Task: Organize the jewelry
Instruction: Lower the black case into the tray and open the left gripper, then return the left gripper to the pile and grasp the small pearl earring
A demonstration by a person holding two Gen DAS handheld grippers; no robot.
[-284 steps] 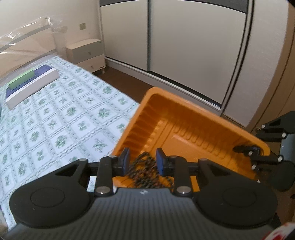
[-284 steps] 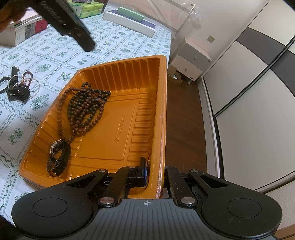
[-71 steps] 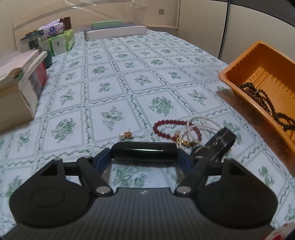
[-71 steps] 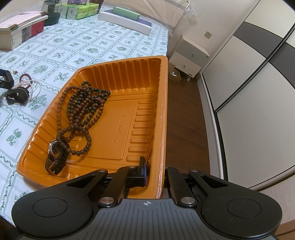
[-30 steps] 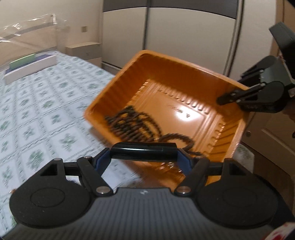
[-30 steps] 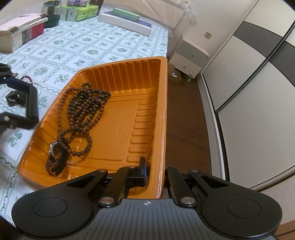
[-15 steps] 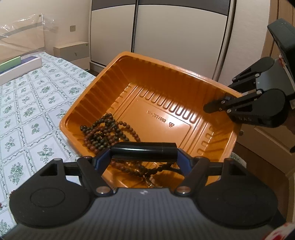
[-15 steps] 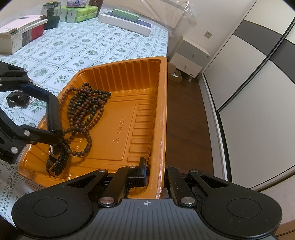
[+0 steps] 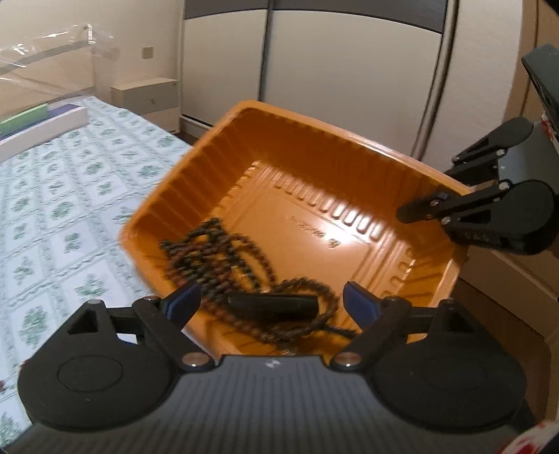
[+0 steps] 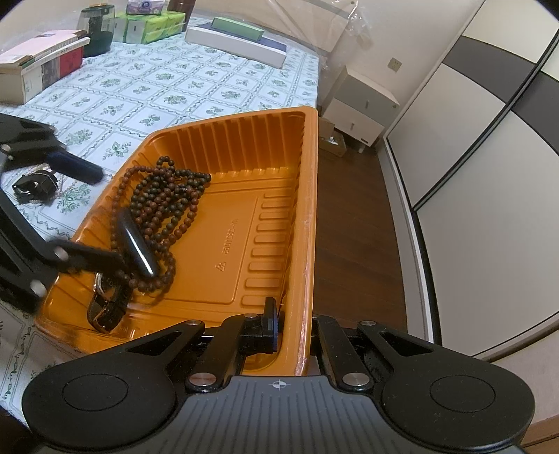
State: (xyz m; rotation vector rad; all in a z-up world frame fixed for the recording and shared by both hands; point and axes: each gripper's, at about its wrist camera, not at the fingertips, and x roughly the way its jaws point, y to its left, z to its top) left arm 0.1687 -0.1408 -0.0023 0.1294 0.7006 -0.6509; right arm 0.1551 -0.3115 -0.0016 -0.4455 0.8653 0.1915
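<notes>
An orange tray (image 10: 279,167) sits at the edge of the flowered tablecloth. My right gripper (image 10: 293,324) is shut on its near rim, and it also shows in the left wrist view (image 9: 429,206). Inside the tray are a brown bead necklace (image 10: 164,199) and a watch (image 10: 108,307). A black cylinder (image 9: 272,303) lies across the beads, seen in the right wrist view as well (image 10: 136,244). My left gripper (image 9: 270,295) hovers over the tray's left side with its jaws opening. The cylinder is between them, but the blue pads (image 9: 181,302) stand clear of both its ends.
More jewelry, a black piece with pearls (image 10: 35,185), lies on the cloth left of the tray. Books (image 10: 42,66), green tissue packs (image 10: 150,24) and a long white box (image 10: 237,42) stand farther back. A wood floor (image 10: 353,227), a nightstand (image 10: 363,108) and wardrobe doors lie beyond the table's edge.
The left jaws have spread apart and let go of the black cylinder, which now rests on the beads in the tray. The right gripper and the tray have not moved.
</notes>
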